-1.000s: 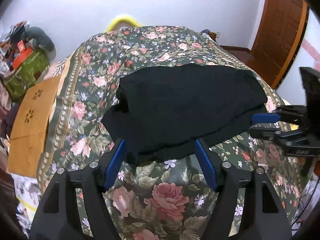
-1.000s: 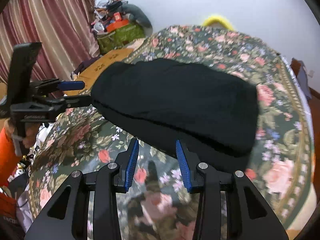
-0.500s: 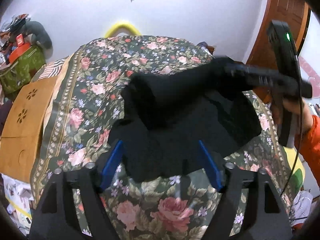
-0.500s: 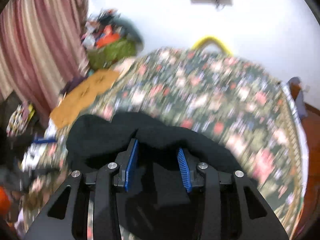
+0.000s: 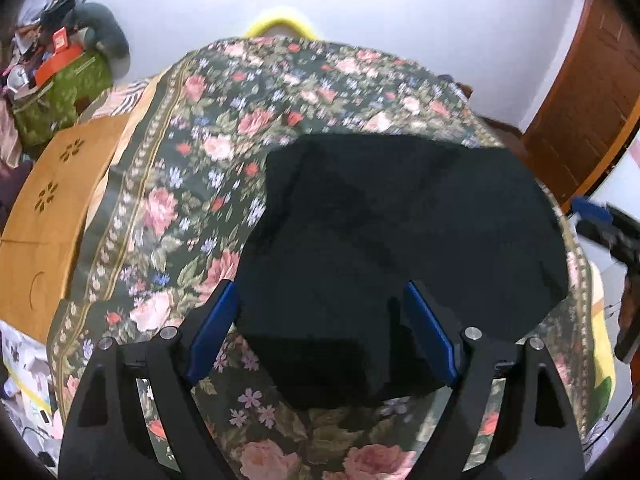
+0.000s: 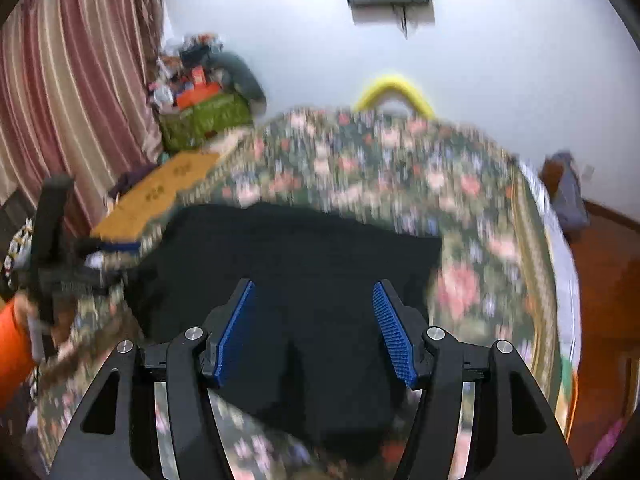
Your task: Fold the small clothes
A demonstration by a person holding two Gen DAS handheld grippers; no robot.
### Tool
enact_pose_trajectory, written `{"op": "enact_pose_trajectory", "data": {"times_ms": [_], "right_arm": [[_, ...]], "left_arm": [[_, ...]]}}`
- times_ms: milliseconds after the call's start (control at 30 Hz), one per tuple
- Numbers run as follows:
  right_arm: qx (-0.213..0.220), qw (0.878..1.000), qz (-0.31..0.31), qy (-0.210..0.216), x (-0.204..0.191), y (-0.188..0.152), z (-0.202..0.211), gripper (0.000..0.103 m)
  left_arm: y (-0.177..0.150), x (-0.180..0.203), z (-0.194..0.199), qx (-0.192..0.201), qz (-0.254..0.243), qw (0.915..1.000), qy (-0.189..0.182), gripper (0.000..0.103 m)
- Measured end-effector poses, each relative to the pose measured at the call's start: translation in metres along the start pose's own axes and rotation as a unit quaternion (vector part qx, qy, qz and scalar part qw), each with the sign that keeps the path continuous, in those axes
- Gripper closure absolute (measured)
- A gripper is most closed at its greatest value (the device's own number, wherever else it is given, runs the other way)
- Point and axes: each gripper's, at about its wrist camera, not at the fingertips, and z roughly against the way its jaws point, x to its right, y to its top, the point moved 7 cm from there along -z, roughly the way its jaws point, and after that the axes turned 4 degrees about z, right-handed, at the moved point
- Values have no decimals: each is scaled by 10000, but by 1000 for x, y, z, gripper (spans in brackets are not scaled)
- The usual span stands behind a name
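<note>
Black cloth (image 5: 400, 232) now lies folded flat on bed (image 5: 180, 184), toward 12 o'clock; half a second ago right hand-held gripper (image 6: 316, 320) carried its edge over. Both spread, empty; left hand-held gripper (image 5: 320, 328) hovers over near edge. Fold done.

The flowery bed cover (image 5: 192, 184) has bare room to the left of the black cloth (image 5: 400, 232) and past it, toward the white wall (image 5: 400, 20). A wooden board (image 5: 52, 208) sits by the bed's left edge, with a green bag (image 5: 60, 96) full of stuff behind it. A brown door (image 5: 592, 104) stands on the right side, and a striped curtain (image 6: 68, 88) hangs on the left.
</note>
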Motion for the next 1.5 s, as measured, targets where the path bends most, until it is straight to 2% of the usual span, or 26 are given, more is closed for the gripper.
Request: {"op": "enact_pose_trajectory", "data": {"times_ms": [133,200,267,333,433,500,567,700,833,933,1033,1100,1133,1200,1233,1267,1333,1400,1467,1500], "right_arm": [[-329,9992,-200,-77,19,-23,-20,46],[-329,9982,-283,-408,35,-25,-24,46],[-309,9965,-494,-592,49,-25,-24,46],[-251,9958,-614,-631,56,-26,-18,46],[-207,9954,-653,-665,58,-27,-9,45],[-125,9949,-784,-615,56,-28,-1,30],[-33,9948,-859,-550,53,-28,2,24],[-116,9949,-921,-404,48,-28,-8,21],[-243,9940,-1032,-252,47,-31,-26,21],[-317,9910,-1296,-147,54,-33,-40,20],[-237,9906,-1349,60,52,-28,-48,20],[-204,9897,-1392,257,48,-25,-52,25],[-205,9896,-1396,284,46,-23,-54,26],[-199,9897,-1380,333,43,-21,-58,29],[-179,9892,-1404,379,42,-20,-60,32],[-157,9883,-1451,441,40,-20,-60,38],[-133,9869,-1525,515,38,-20,-60,45],[-147,9860,-1525,662,32,-19,-59,59],[-157,9856,-1504,753,26,-18,-56,76],[-152,9880,-1383,673,21,-17,-53,77]], "left_arm": [[-4,-15,-18,-89,-164,9985,514,19],[-3,-30,-20,-60,-110,9971,749,19],[-2,-47,-16,-44,59,9965,827,19],[-2,-66,-11,-23,177,9947,1008,19],[0,-85,-1,-3,464,9930,1082,19],[5,-86,6,70,586,9945,869,19],[9,-80,9,107,660,9960,589,18],[15,-48,-3,-66,605,9981,-41,10],[14,-22,-30,-433,519,9971,-363,10],[13,-13,-54,-775,636,9934,-564,10],[18,-9,-58,-753,822,9894,-935,9],[21,-6,-59,-771,902,9864,-1137,13],[21,-4,-60,-782,938,9850,-1217,20],[21,1,-59,-774,975,9834,-1322,22],[21,4,-58,-757,947,9834,-1350,29],[21,6,-57,-747,925,9831,-1389,32],[21,11,-55,-735,914,9816,-1504,50],[20,15,-51,-750,934,9797,-1606,63],[20,17,-45,-730,918,9797,-1624,69],[19,19,-40,-686,846,9817,-1559,72]]}}
